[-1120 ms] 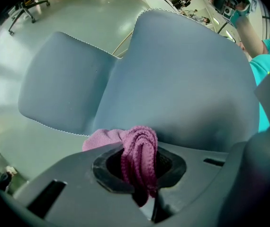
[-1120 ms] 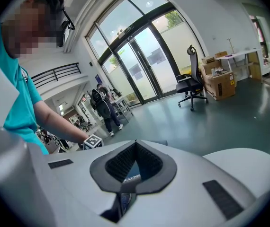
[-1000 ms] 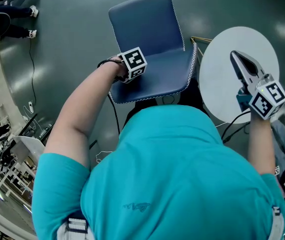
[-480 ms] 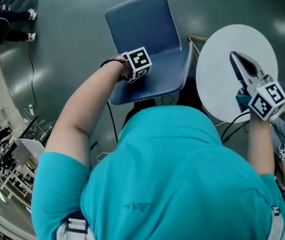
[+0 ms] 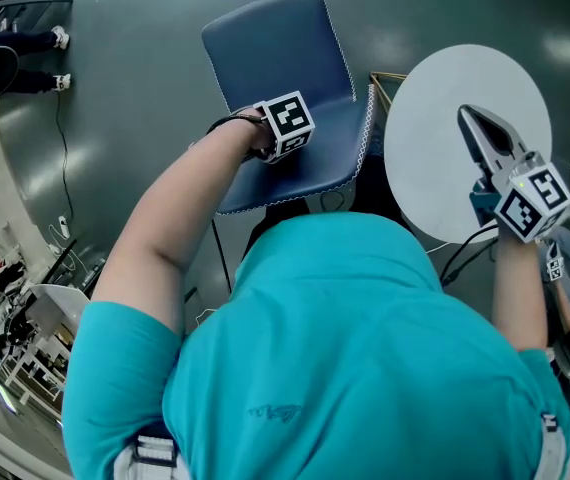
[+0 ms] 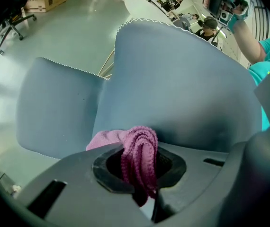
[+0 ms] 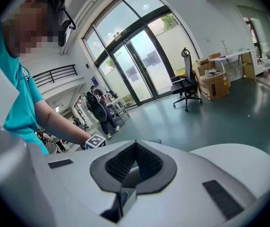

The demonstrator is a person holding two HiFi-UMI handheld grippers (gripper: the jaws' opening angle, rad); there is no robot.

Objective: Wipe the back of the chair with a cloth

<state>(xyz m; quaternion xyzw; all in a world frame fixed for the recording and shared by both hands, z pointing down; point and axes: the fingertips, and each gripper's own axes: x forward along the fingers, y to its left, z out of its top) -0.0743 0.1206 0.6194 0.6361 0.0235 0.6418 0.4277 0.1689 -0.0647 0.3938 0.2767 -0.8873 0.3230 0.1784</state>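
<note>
Left gripper [image 6: 142, 174] shifted along chair back [image 6: 182, 79], jaws clamping pink cloth [image 6: 139, 148]

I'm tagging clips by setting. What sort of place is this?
Probably a large office or lab hall: tall glass entrance doors, a swivel office chair beside stacked cardboard boxes, and a glossy open floor.

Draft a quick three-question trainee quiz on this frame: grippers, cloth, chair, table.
1. True or false: the right gripper holds the cloth.
2. Multiple choice: the right gripper hangs over A) a cardboard box, B) the round white table, C) a desk.
3. Fill in: the left gripper is shut on a ____ cloth, against the blue chair.

Key: 1 false (its jaws are shut and empty); 2 B; 3 pink.
</note>
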